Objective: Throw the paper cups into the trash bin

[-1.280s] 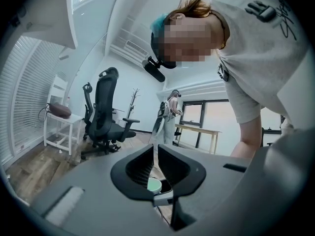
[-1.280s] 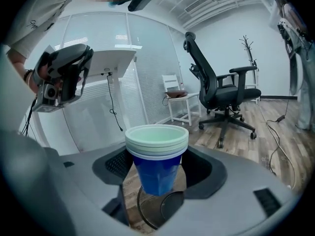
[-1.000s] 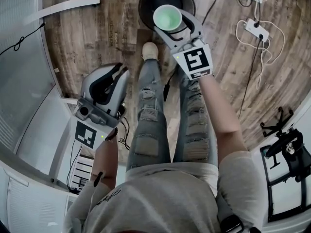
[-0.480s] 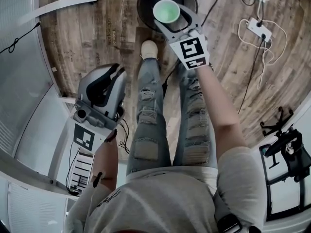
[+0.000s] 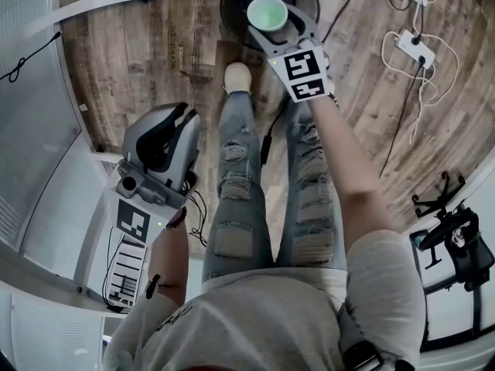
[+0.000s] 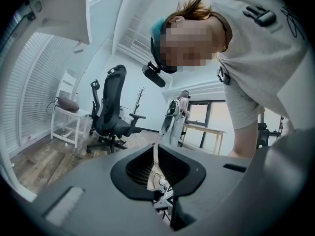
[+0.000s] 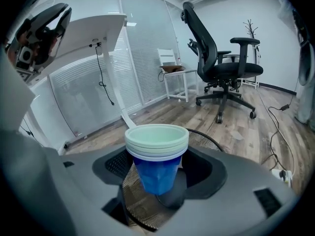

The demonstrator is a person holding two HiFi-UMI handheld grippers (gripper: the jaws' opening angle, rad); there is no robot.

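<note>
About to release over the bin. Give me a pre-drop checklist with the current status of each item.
1. Grip: right gripper shut on the paper cups, which are upright: ok.
2. Position: the cups sit over the trash bin opening in the head view, with mesh below them in the right gripper view: ok.
3. Height above the bin: cannot tell.
4. Left gripper shut, empty, off to the side: ok.
5. Shoe beside the bin, outside its rim: ok.

I can read no words or numbers anywhere. My left hand-held gripper [image 6: 154, 156] carries a black-and-white square marker [image 5: 133, 221], and my right hand-held gripper [image 7: 156, 176] another marker [image 5: 302, 73]. The script [image 5: 176, 312] on my shirt [image 5: 255, 319] is too small to read.
</note>
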